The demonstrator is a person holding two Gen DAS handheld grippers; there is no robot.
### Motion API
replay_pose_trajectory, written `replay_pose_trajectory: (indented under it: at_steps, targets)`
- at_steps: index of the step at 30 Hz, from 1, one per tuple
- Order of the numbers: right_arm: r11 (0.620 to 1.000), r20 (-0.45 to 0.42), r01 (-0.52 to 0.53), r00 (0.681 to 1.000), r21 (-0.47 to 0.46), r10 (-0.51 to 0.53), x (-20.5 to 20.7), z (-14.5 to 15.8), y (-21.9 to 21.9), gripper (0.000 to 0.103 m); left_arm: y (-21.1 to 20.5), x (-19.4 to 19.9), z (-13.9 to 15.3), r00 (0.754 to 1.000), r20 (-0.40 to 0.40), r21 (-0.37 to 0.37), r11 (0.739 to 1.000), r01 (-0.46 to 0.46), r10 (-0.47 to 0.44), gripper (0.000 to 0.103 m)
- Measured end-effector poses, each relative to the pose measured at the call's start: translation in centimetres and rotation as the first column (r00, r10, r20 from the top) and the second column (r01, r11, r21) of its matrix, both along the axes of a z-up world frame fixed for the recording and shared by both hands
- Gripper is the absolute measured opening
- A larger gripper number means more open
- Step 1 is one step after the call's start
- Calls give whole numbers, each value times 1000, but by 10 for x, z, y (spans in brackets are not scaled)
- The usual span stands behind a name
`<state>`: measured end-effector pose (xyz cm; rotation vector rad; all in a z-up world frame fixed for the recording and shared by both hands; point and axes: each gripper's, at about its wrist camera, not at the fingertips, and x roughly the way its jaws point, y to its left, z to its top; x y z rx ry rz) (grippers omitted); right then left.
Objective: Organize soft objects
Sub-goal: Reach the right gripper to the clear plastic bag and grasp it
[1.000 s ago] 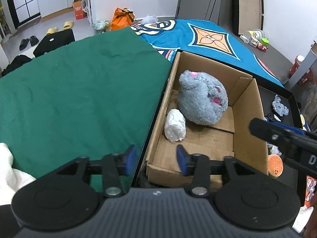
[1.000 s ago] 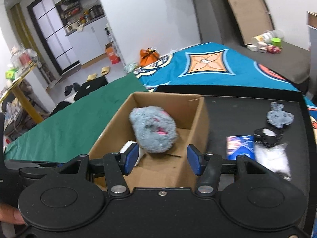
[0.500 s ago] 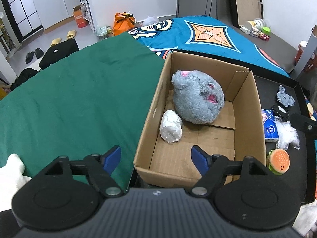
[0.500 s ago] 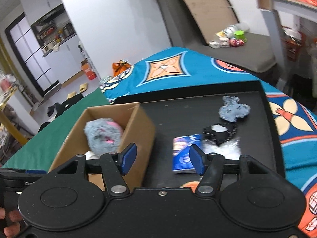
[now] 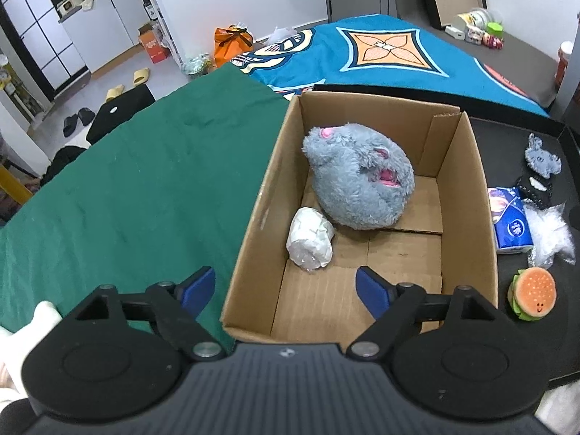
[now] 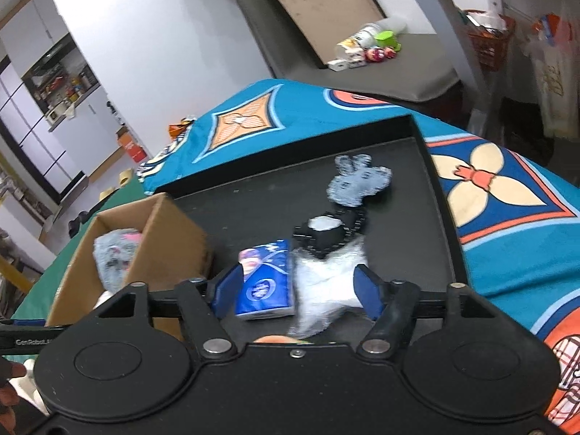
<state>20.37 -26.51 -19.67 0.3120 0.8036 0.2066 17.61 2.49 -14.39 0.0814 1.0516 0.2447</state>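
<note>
A cardboard box (image 5: 253, 214) holds a grey plush animal (image 5: 359, 185) and a white wrapped bundle (image 5: 310, 241). My left gripper (image 5: 286, 290) hovers over the box's near edge, its jaws opening with nothing held between them. On the black tray (image 6: 253, 199) to the right lie a blue tissue pack (image 6: 264, 282), a clear plastic wad (image 6: 326, 282), a black item (image 6: 326, 233) and a small grey plush (image 6: 357, 179). My right gripper (image 6: 295, 288) hangs just above the tissue pack and the wad, jaws opening, the pads not pressing on either. A burger toy (image 5: 533, 293) sits at the tray's near side.
A green cloth (image 5: 127, 188) covers the surface left of the box, and a blue patterned cloth (image 5: 388, 50) lies beyond it. The tray's raised rim (image 6: 440, 195) borders the right side. A hand (image 6: 9, 380) shows at the lower left of the right wrist view.
My right gripper swung from over the box to above the tissue pack and the wad on the tray, and came lower. Both grippers' jaws widened. The left gripper shifted a little along the box.
</note>
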Motion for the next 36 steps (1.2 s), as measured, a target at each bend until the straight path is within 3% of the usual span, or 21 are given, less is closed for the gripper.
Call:
replay_pose_trajectory:
  at_steps: [8, 17, 18, 22, 25, 36]
  targets:
    - [998, -36, 66, 997, 2, -66, 14, -28, -19, 68, -12, 11, -9, 999, -32, 59, 998, 1, 1, 85]
    - [998, -57, 63, 996, 27, -62, 22, -48, -14, 68, -16, 19, -11, 999, -46, 97, 995, -4, 8, 85]
    - [997, -61, 68, 996, 30, -66, 22, -49, -12, 66, -16, 19, -12, 999, -48, 98, 995, -4, 9, 85]
    - [997, -56, 73, 996, 34, -71, 20, -50, -12, 40, -18, 20, -14, 998, -55, 105, 994, 4, 1, 85]
    - [995, -51, 84, 995, 48, -82, 17, -45, -15, 33, -18, 20, -14, 999, -54, 104, 995, 5, 1, 85]
    - [995, 14, 82, 996, 48, -83, -2, -17, -14, 29, -10, 10, -6, 1000, -29, 92, 996, 5, -2, 85]
